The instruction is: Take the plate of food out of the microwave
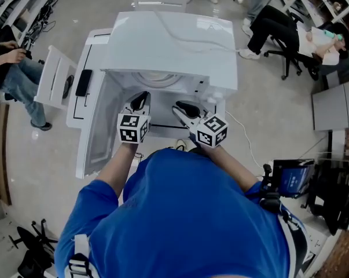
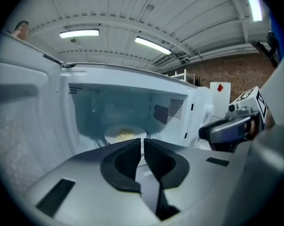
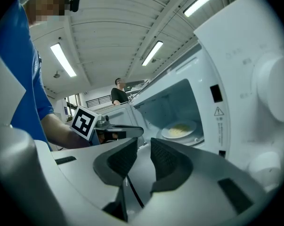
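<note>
Between the left gripper's [image 2: 142,145] dark fingers only a narrow slit shows, and nothing sits in it. The right gripper [image 3: 144,147] stands wider apart, likewise empty, with a thin dark cord running under its gap. Both point into the open mouth of the white microwave [image 1: 174,45], side by side and just short of the opening in the head view.

At 12 o'clock beyond the left fingertips, the plate [image 2: 125,134] lies on the oven floor, deep in the cavity and well clear of both grippers. In the right gripper view it sits at about 1 o'clock. A pale yellowish heap of food [image 3: 181,130] rests on it; what kind it is cannot be told. The left fingertips cut off the plate's near rim, and from the head the microwave's top hides the plate altogether.

At 9 o'clock the door [image 1: 96,132] is swung fully open, leaving the mouth free from the front. At 3 o'clock of the right gripper view the control panel [image 3: 255,84] with its round knobs bounds the opening closely. The cavity walls leave room on both sides of the plate.
</note>
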